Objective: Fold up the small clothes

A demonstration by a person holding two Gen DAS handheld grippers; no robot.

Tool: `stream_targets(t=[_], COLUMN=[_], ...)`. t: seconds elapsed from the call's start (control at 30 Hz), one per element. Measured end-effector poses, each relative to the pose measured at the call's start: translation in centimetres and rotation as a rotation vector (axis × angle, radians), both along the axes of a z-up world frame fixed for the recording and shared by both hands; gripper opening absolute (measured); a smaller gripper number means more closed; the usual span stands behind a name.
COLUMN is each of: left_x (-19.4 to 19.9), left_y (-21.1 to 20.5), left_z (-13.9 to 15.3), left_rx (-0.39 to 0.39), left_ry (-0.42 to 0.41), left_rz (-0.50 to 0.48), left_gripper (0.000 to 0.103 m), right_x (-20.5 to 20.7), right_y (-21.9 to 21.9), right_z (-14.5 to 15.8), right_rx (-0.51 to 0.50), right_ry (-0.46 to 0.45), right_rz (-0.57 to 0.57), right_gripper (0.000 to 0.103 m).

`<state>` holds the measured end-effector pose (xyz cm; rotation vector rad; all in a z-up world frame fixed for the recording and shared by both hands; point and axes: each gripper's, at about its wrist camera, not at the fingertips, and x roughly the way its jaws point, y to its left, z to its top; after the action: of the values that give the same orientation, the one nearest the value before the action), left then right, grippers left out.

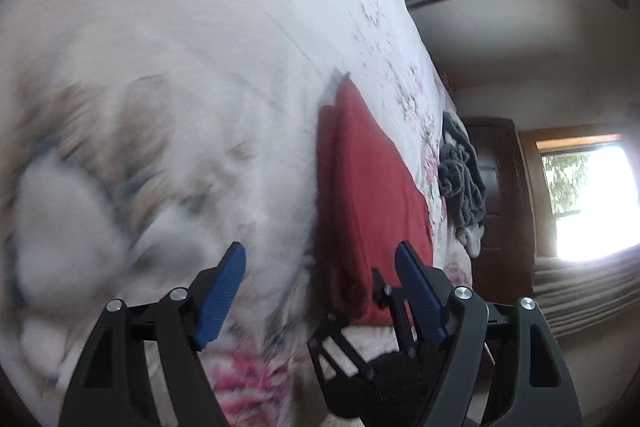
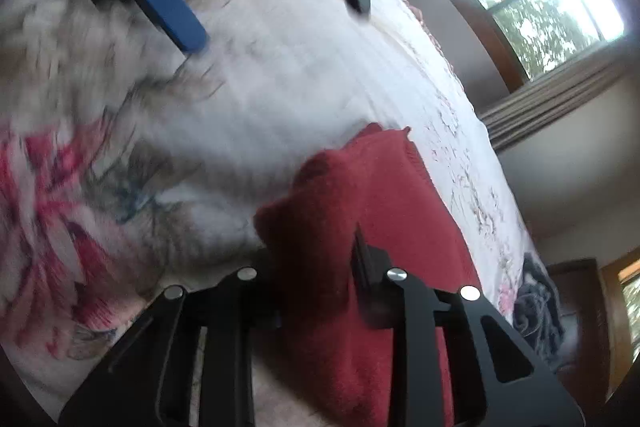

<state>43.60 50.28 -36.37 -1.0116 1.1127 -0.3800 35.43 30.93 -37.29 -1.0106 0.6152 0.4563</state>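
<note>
A red knitted garment (image 1: 368, 195) lies folded on the white floral bedspread (image 1: 224, 27). My left gripper (image 1: 320, 267) hovers open just above the bed. One blue pad is over the bedspread, the other over the red garment's near edge, and nothing is between them. In the right wrist view, my right gripper (image 2: 316, 287) is shut on the bunched near end of the red garment (image 2: 380, 195). The left gripper (image 2: 276, 23) shows at the top of that view, open above the bedspread (image 2: 304, 67). The right gripper's black frame (image 1: 348, 351) sits below the garment in the left wrist view.
A heap of dark grey clothes (image 1: 462, 171) lies at the bed's far edge, also the dark heap (image 2: 536, 303) in the right view. Beyond the bed are a dark wooden door (image 1: 504, 187), a bright window (image 1: 592, 203) and grey curtains (image 2: 560, 99). The view is motion-blurred.
</note>
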Motion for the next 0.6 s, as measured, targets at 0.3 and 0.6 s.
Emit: stream_targets(t=[0.3,0.6], left_x=[11.5,16.1], left_y=[-3.3,-7.2], left_z=[-3.3,-5.1], left_rx=[-0.129,-0.067], left_ry=[0.138,0.208], left_rz=[-0.134,-0.226], left_gripper=[0.079,0.078], right_x=[2.6,4.1], right_y=[-0.9,-2.2], right_z=[3.1,5.0], right_rx=[0.109,0.197], right_ry=[0.04,0.06], right_rz=[-0.05,-0.084], right_gripper=[0.024,0.024])
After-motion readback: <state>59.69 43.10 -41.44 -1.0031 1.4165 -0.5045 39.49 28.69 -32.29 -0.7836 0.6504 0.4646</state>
